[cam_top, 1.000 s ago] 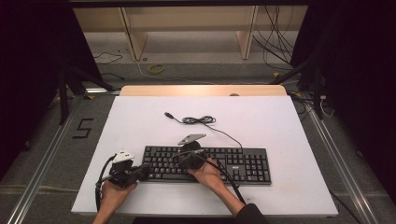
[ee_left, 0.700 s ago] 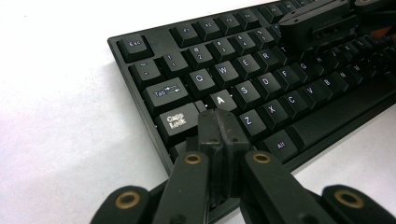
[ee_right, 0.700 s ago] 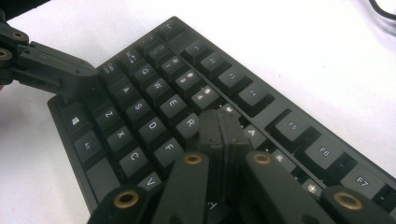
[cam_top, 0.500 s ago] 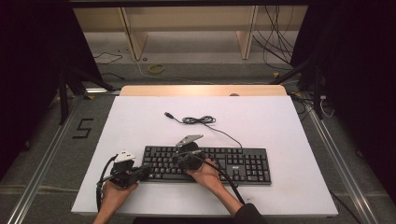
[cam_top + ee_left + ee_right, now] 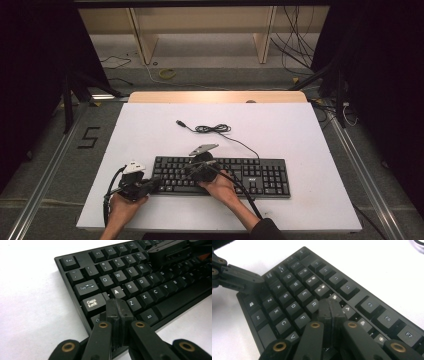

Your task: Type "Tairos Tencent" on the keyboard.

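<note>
A black keyboard [image 5: 222, 176] lies flat on a white desk [image 5: 300, 135], near the front edge and roughly centred, its long side running left to right. Its thin cable [image 5: 212, 129] trails up onto the desk behind it and ends in a loose coil with a plug.

Two hands come in from the bottom edge, each with a hand-held gripper. The left hand-held gripper [image 5: 155, 181] sits at the keyboard's left end; in its own view the two black jaws are pressed together with nothing between them, the tip [image 5: 118, 305] over the lower-left keys, just below the A key [image 5: 116, 291].

The right hand-held gripper [image 5: 192, 171] rests over the left-middle keys, jaws likewise pressed together and empty — its tip [image 5: 331, 305] sits beside the R key [image 5: 314, 304].

The two grippers are near each other but apart.
</note>
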{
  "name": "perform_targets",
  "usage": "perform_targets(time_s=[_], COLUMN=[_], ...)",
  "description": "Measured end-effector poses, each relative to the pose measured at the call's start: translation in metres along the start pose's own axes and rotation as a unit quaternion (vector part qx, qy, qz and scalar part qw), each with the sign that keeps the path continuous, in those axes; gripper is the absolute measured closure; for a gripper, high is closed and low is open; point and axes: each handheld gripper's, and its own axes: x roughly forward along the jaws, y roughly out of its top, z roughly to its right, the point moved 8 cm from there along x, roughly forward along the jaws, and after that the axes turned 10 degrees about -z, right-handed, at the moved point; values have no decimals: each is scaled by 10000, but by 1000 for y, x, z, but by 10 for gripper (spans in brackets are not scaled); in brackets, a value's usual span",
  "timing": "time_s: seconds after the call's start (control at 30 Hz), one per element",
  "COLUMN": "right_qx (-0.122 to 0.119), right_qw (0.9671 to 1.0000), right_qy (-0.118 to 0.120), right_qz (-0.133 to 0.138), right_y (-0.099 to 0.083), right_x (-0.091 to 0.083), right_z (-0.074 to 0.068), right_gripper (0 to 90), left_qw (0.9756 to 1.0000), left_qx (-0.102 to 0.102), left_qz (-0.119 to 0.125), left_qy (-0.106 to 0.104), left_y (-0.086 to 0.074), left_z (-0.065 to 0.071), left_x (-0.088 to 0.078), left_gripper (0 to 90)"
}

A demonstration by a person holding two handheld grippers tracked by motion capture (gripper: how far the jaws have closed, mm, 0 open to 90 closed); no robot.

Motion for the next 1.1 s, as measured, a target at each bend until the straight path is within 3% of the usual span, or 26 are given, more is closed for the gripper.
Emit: perform_targets(time_s=[0.2, 0.67, 1.1], right_qx=[41, 47, 15], right_qw=[9997, 9989, 9975], right_qy=[85, 228, 396], right_qz=[217, 411, 581], right_y=[4, 4, -2], right_x=[-10, -23, -39], right_z=[0, 1, 2], right_gripper=[865, 760, 503], left_qw=[9998, 9985, 9977], left_qx=[43, 41, -6], left_qz=[191, 462, 578], left_qy=[-73, -277, -363], left_y=[5, 11, 20], left_z=[4, 9, 14], left_x=[-5, -10, -9], left_gripper=[847, 730, 498])
